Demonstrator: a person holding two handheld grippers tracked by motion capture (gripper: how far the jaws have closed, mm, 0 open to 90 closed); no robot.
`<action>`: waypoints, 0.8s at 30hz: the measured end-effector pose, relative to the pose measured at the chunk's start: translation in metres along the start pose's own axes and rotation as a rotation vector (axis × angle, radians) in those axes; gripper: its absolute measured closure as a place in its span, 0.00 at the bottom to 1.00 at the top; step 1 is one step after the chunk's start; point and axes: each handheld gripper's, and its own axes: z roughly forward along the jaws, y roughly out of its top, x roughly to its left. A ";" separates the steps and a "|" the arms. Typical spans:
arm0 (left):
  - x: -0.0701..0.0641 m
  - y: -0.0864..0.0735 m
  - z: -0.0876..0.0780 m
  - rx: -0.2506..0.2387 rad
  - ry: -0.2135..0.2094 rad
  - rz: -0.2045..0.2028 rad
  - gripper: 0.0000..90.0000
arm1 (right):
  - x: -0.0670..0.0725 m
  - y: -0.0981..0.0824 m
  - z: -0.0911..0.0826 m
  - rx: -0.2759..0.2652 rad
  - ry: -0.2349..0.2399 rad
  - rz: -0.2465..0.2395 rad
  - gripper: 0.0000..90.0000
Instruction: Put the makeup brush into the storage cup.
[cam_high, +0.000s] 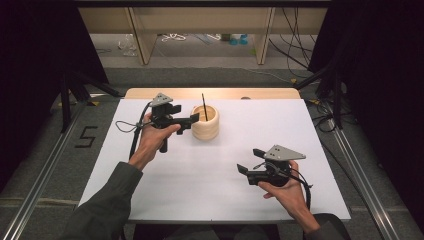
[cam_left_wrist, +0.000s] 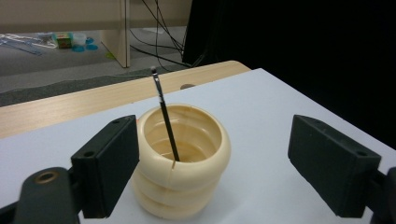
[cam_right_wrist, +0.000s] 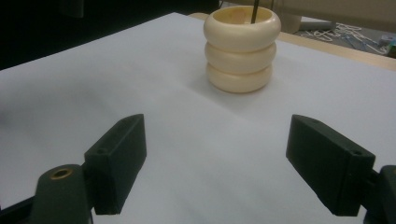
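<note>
Right hand (cam_high: 287, 192): nearest the camera, enters from bottom edge, wrist bent, grips the tool handle low over the table's near right part.
Table (cam_high: 165, 190): white top, wooden strip along far edge.
Left hand (cam_high: 152, 137): forearm angled up from bottom left, gripper raised, pointed right at cup.
Right gripper (cam_right_wrist: 215, 168): jaws spread wide, empty, aimed left toward cup, well apart from it.
Left gripper (cam_left_wrist: 212, 165): jaws wide apart, holding nothing, one jaw just beside cup wall.
Cup (cam_high: 205, 122): cream, ribbed, upright, far centre of table.
Stick (cam_left_wrist: 164, 116): thin, black, leaning inside cup.

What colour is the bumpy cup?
Cream, the bumpy cup; clearest in the left gripper view.
</note>
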 end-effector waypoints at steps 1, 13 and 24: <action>-0.001 -0.002 -0.003 -0.003 -0.005 -0.004 0.18 | 0.000 0.000 -0.001 0.008 -0.004 -0.001 0.23; -0.006 -0.021 -0.023 -0.013 0.002 0.016 0.18 | 0.002 0.001 0.000 0.002 0.013 0.016 0.23; -0.012 -0.039 -0.036 0.002 -0.020 0.020 0.18 | 0.002 0.002 0.000 -0.017 0.021 0.019 0.23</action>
